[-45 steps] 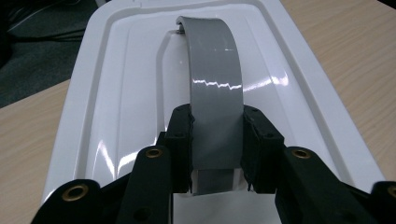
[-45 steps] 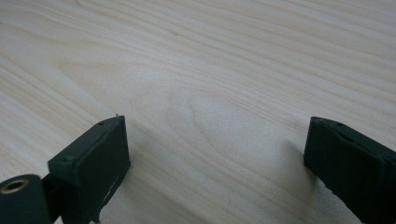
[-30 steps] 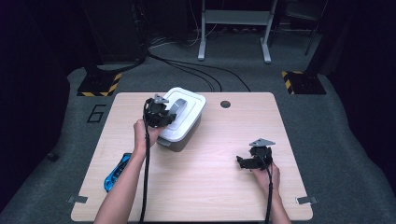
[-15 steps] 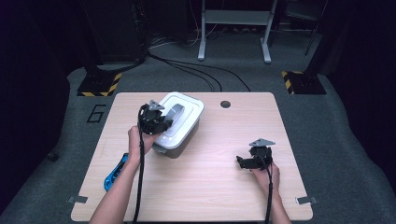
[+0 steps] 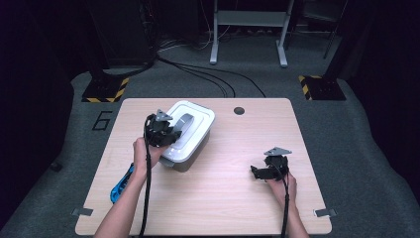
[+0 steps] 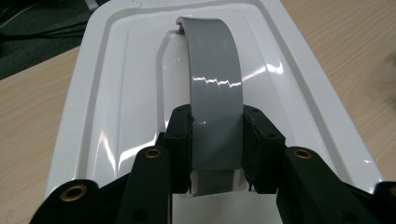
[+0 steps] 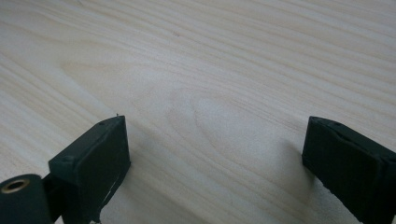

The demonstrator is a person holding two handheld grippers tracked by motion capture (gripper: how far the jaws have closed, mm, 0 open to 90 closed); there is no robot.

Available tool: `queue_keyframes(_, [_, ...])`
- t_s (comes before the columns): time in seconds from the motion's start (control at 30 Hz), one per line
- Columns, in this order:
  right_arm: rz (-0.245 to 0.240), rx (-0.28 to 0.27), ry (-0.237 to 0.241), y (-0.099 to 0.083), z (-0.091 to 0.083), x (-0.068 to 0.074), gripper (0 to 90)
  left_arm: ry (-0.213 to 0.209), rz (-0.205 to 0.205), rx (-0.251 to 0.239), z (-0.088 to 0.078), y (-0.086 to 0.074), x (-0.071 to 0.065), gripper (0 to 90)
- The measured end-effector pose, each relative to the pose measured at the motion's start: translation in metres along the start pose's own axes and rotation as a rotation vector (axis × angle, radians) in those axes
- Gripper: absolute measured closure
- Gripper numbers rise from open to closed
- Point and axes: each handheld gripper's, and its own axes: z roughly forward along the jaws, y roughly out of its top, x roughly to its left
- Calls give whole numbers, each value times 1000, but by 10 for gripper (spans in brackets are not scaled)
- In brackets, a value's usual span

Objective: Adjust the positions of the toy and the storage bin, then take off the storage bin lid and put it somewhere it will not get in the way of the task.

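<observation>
**Left gripper on the box handle, right gripper idle**

On the pale wooden desk [image 5: 223, 198] we see a white rectangular plastic box with a lid [image 5: 198, 124], sitting left of the middle and turned at a slant to the desk's edges. Across its lid arches a grey plastic handle strap [image 6: 215, 70]. Our left gripper [image 6: 215, 154] straddles the near end of that strap: in the left gripper view both black jaws sit tight against the strap's two edges. Those jaws have just been opening a little, yet we still see the pads touching the handle.

Well apart, toward the right front of the desk, our right gripper [image 5: 262, 172] rests low over bare wood. Its jaws stand wide apart with nothing between them, as the right gripper view shows.

Beside the left forearm, at the desk's left edge, lies a blue tool [image 5: 120, 184]; we cannot tell what kind.
</observation>
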Motion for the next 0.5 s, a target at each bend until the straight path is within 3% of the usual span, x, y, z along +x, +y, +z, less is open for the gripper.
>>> queue_keyframes(0.1, [-2, 0, -1, 0, 0, 0, 63, 18, -2, -16, 0, 7, -2, 514])
queue_keyframes(0.3, [-1, 0, 0, 0, 0, 0, 63, 19, 5, 7, 8, 16, -4, 549])
queue_keyframes(0.43, [-2, 0, -1, 0, 0, 0, 63, 36, 8, 12, 11, 18, -5, 657])
queue_keyframes(0.5, [-2, -1, -1, 0, 0, 0, 63, 35, 2, 8, 11, 18, -4, 665])
